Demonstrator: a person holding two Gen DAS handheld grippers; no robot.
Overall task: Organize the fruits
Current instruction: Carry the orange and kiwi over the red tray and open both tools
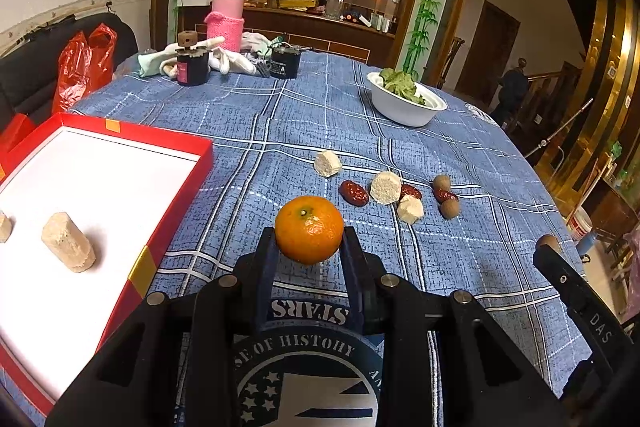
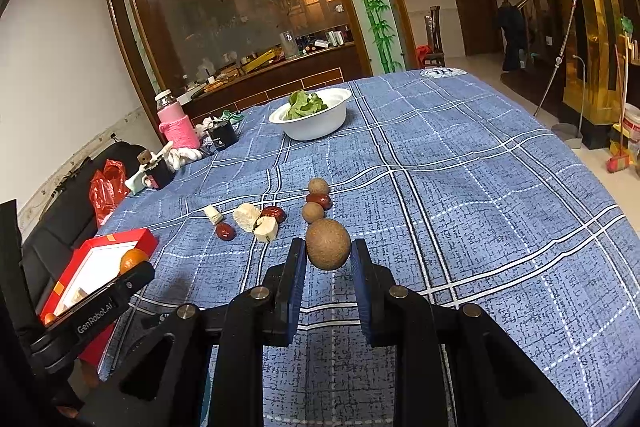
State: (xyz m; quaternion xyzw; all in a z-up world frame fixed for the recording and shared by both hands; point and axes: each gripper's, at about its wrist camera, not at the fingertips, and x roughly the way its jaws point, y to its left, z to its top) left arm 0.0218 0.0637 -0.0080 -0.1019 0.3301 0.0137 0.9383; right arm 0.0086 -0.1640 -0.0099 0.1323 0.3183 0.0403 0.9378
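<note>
Blue plaid tablecloth (image 2: 480, 187) fronts a glass-panelled wooden partition (image 2: 240, 7).

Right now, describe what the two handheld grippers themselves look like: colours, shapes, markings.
Both are matte black plastic frames with angular cut-out arms and round silver pivot pins. The left gripper and the right gripper each carry two flat fingers faced with dark blue pads. White lettering runs along their sides: "GenRobot.AI" on the left one, seen from the right wrist camera. No cables, hands or sleeves show.
</note>
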